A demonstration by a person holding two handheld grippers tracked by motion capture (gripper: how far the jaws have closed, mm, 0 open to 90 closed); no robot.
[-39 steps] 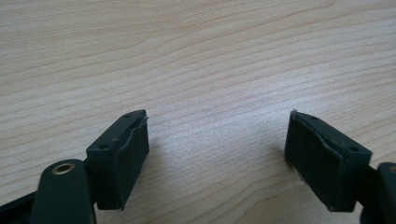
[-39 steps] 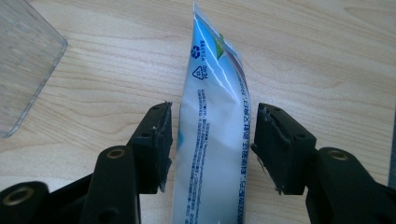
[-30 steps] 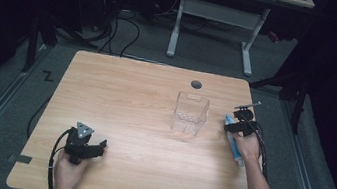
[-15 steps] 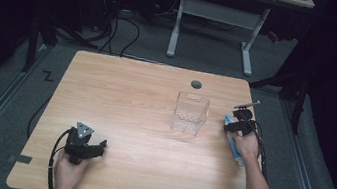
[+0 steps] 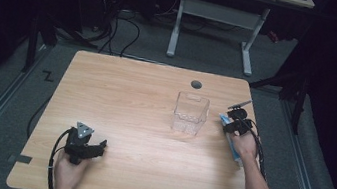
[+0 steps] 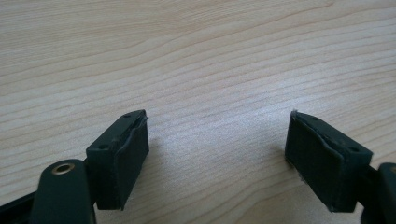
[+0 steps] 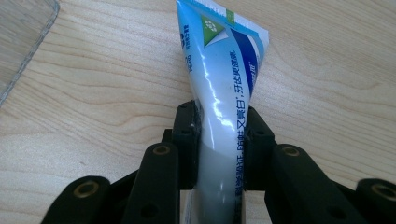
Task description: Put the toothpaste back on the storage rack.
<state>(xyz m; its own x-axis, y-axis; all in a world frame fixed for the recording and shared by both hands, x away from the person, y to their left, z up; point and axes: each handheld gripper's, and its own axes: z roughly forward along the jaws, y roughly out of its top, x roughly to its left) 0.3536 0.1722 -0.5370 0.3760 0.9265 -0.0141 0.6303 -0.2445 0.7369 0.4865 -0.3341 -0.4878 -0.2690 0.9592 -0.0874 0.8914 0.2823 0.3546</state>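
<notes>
Toothpaste tube pinched in right gripper near table edge; left gripper fingers apart.

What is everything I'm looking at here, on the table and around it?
Toothpaste tube: one, white and blue with a green mark, at the table's right edge, clamped between the right gripper's jaws.
Clear plastic container: one, see-through, standing right of the table's middle, apart from the tube.
Table: one, light wood, with a round grey hole near its far edge.
Second desk frame: one, white legs, on the floor beyond the table.
Cables: several, black, on the grey floor behind the table.
Left gripper: one, black, jaws open over bare wood at the near left.
Right gripper: one, black, jaws just closed on the tube.
Forearms: two, entering from the bottom.
</notes>
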